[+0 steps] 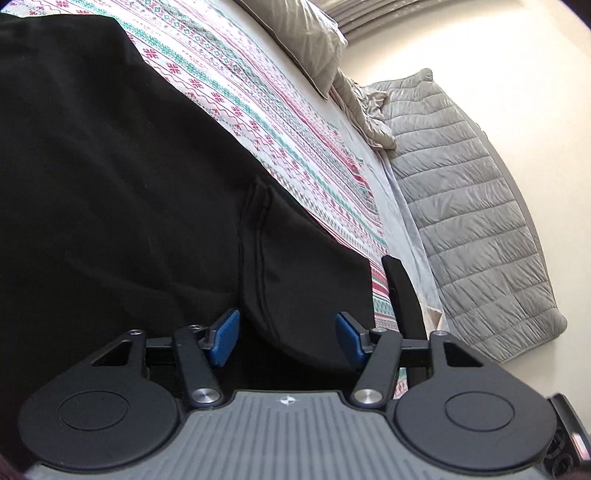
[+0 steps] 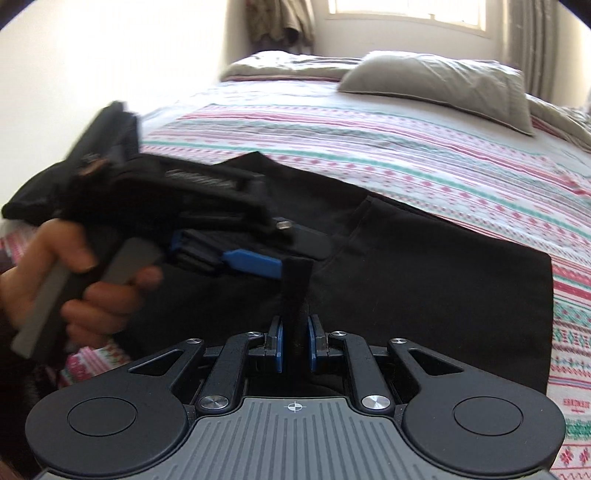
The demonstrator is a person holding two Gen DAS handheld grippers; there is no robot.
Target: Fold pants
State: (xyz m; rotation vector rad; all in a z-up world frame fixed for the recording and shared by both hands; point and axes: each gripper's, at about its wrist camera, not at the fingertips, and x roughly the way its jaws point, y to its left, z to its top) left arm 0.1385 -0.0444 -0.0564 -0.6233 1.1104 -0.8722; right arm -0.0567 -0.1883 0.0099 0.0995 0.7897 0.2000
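Black pants (image 1: 110,177) lie spread on a patterned bed sheet (image 1: 236,92). My left gripper (image 1: 286,338) is open, its blue pads on either side of a fold of the pants' edge. In the right wrist view the pants (image 2: 424,266) lie flat ahead. My right gripper (image 2: 295,345) is shut on a raised strip of the black fabric (image 2: 295,284). The left gripper (image 2: 255,264), held in a hand, shows there at the left, its blue finger next to that strip.
A grey pillow (image 2: 436,85) lies at the head of the bed. A grey quilted cover (image 1: 472,206) hangs by the bed's far side against the wall. A window (image 2: 406,11) with curtains is behind the bed.
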